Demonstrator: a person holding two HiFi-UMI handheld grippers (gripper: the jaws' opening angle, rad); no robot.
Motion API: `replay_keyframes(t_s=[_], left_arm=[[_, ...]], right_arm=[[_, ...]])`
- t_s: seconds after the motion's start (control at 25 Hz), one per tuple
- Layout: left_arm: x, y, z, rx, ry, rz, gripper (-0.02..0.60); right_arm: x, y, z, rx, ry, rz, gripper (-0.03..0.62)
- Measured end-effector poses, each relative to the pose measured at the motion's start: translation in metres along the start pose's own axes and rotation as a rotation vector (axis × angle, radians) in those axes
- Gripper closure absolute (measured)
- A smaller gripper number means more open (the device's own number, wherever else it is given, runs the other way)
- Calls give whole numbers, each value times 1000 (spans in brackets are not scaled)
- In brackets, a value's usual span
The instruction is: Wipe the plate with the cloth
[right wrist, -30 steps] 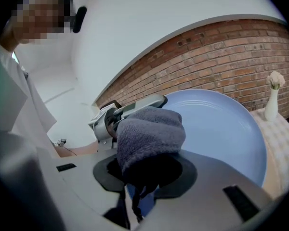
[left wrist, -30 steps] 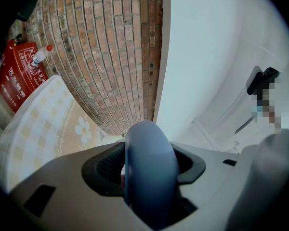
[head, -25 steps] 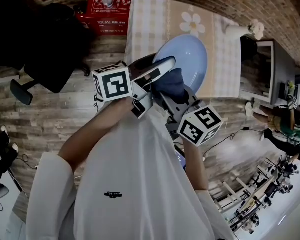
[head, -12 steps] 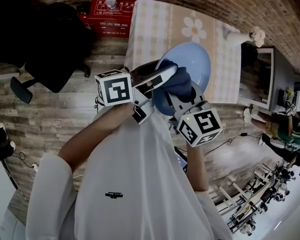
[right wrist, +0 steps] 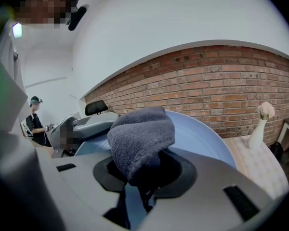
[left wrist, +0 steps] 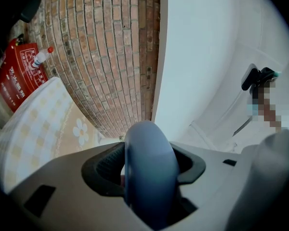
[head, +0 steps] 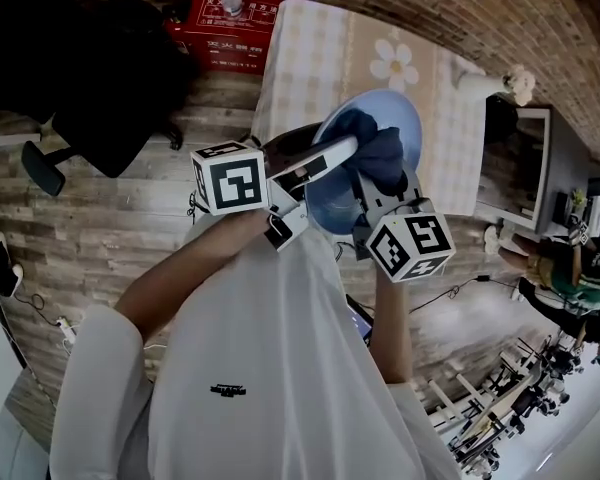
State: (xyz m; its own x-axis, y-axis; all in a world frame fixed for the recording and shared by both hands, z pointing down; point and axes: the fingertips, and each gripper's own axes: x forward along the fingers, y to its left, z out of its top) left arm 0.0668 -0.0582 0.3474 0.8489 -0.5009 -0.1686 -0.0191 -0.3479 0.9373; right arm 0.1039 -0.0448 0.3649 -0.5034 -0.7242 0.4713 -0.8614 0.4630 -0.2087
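Observation:
A pale blue plate [head: 400, 128] is held up in the air, tilted, above the table's near edge. My left gripper [head: 320, 158] is shut on the plate's rim [left wrist: 149, 172], which runs edge-on between its jaws. A dark blue cloth [head: 375, 148] lies bunched against the plate's face, and my right gripper [head: 380, 183] is shut on it. In the right gripper view the cloth [right wrist: 142, 138] bulges out of the jaws in front of the plate [right wrist: 202, 141].
A table with a checked, daisy-print cloth [head: 320, 43] lies beyond the plate. A white vase with flowers [head: 500, 76] stands at its right end. A red box with a bottle [head: 225, 18] and a black chair [head: 100, 78] sit on the wooden floor at left.
The right gripper has carried the cloth up and to the right across the plate's face. The plate and left gripper have shifted slightly up.

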Motion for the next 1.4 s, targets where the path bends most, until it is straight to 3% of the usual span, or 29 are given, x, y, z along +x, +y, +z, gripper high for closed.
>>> replay_keyframes(t_s=[0.68, 1.0, 1.4], left_arm=[[-7, -1, 0, 2, -3, -9, 322], [-16, -5, 18, 27, -22, -12, 322], [-6, -3, 33, 10, -67, -19, 322]], right_arm=[[-5, -55, -11, 67, 11, -80, 461], [-7, -68, -18, 69, 29, -150, 461], [-16, -71, -34, 35, 124, -196, 461]])
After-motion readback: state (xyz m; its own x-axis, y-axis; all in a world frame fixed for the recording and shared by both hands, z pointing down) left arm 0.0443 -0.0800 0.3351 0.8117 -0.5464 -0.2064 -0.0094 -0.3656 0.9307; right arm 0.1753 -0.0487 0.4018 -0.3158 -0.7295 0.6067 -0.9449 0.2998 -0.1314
